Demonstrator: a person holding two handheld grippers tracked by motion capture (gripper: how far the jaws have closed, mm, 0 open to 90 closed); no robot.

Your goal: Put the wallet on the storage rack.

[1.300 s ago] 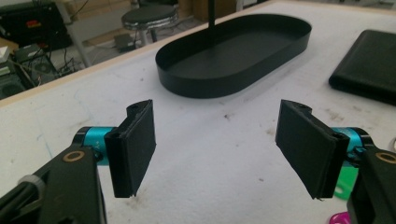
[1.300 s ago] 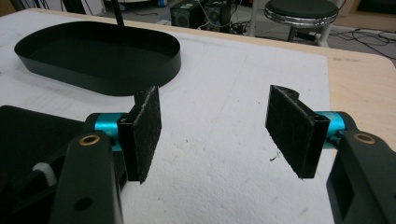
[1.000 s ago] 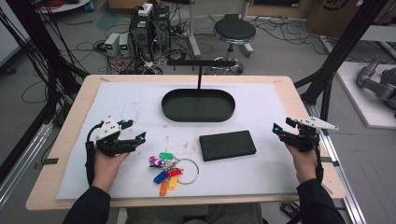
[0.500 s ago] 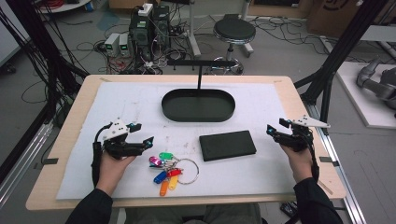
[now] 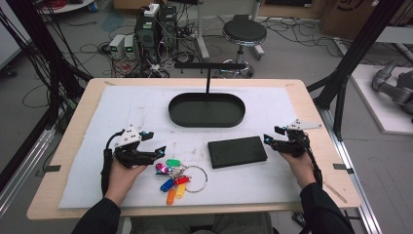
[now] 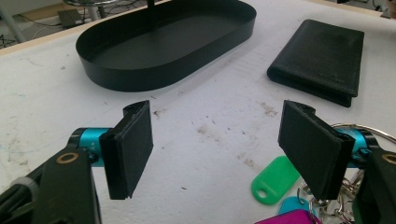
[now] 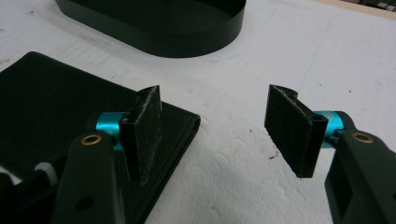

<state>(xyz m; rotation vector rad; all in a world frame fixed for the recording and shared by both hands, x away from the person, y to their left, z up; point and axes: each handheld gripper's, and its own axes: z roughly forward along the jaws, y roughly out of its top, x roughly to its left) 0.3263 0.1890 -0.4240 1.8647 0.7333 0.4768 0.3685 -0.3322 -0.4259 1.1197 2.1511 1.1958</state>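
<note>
A black wallet [image 5: 237, 151] lies flat on the white mat, right of centre. My right gripper [image 5: 271, 135] hovers just off its right end, open. In the right gripper view [image 7: 215, 100] the jaws have just been closing a little; the left one stands over the wallet's corner [image 7: 56, 107] with bare mat between them. A key ring with coloured tags [image 5: 178, 175] lies at front centre. My left gripper [image 5: 155, 141] is open just to its left. The left gripper view [image 6: 217, 116] shows the green tag [image 6: 275, 179] by the right jaw and the wallet [image 6: 322, 60] farther off.
A black oval tray [image 5: 206, 109] stands at the back middle of the mat, with a thin black T-shaped post [image 5: 208, 73] behind it. Its wall shows in the left gripper view [image 6: 140, 70] and the right gripper view [image 7: 154, 37]. Floor clutter, a stool and frame posts surround the table.
My right gripper has moved left, from the mat's right edge up to the wallet's right end. The left gripper has edged slightly right, nearer the keys.
</note>
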